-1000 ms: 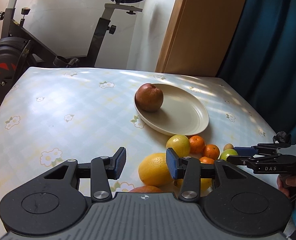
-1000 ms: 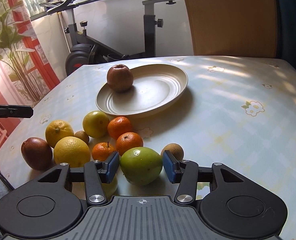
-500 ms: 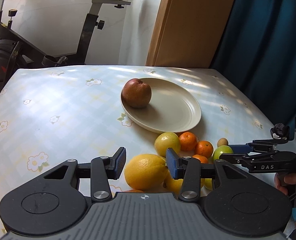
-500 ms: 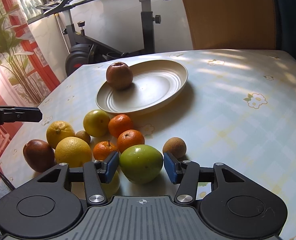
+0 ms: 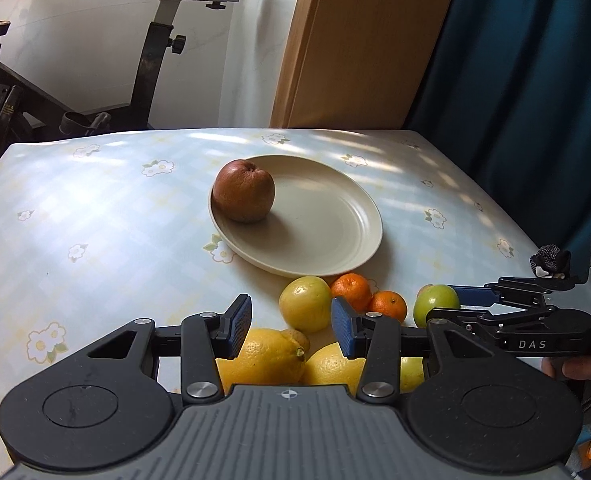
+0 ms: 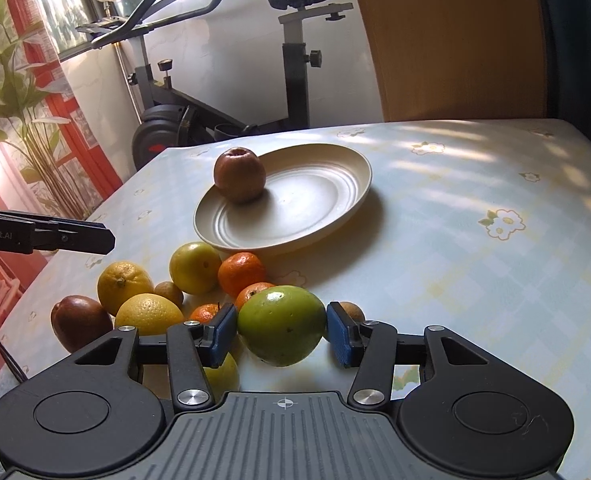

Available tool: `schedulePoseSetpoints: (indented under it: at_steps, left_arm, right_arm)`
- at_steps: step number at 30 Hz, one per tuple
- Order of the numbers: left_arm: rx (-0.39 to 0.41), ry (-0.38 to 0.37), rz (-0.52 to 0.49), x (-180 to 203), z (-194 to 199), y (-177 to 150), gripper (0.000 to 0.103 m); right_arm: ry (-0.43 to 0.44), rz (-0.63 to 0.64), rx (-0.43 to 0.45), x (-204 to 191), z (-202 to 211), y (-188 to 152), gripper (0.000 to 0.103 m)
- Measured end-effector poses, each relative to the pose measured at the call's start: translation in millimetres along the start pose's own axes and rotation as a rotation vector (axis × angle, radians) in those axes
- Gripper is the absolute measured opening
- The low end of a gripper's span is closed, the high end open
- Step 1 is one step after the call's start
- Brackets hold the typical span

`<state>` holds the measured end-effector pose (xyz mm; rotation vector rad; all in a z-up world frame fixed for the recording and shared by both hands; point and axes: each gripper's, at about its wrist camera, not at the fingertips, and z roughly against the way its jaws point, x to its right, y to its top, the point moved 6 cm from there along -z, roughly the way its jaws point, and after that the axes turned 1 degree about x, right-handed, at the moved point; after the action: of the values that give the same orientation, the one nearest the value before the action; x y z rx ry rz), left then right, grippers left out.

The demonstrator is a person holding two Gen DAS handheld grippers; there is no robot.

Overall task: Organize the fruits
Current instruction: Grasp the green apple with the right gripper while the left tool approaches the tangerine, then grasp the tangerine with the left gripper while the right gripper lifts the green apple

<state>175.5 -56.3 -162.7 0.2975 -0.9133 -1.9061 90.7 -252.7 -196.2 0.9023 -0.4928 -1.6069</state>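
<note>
A cream plate (image 5: 327, 216) (image 6: 315, 204) holds one brown-red fruit (image 5: 244, 191) (image 6: 239, 175). Loose fruit lies in front of it: yellow citrus (image 5: 269, 354) (image 6: 124, 286), a yellow-green fruit (image 5: 305, 303) (image 6: 194, 267), tangerines (image 5: 351, 291) (image 6: 241, 273) and a green apple (image 5: 435, 304) (image 6: 281, 324). My left gripper (image 5: 291, 330) is open and empty above the yellow citrus. My right gripper (image 6: 281, 334) is open around the green apple, pads close to its sides, with a small gap at each.
A brown fruit (image 6: 80, 322) lies at the table's near left edge, and a small brown one (image 6: 351, 312) sits behind my right pad. An exercise bike (image 6: 223, 92) stands behind the table, a wooden panel (image 5: 355, 44) and blue curtain (image 5: 535, 80) to the right.
The left gripper has swung right, so the plate and fruit sit more central in its view. The right gripper has moved in, its pads now at the green apple's sides.
</note>
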Motion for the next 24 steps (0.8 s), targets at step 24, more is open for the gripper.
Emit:
schedulePoseSetpoints:
  at_steps: [24]
  left_arm:
    - [-0.228,-0.009,0.021,44.4,-100.3,14.6,0.034]
  right_arm:
    - [-0.051,0.009,0.065,49.8,9.2,22.4,0.045]
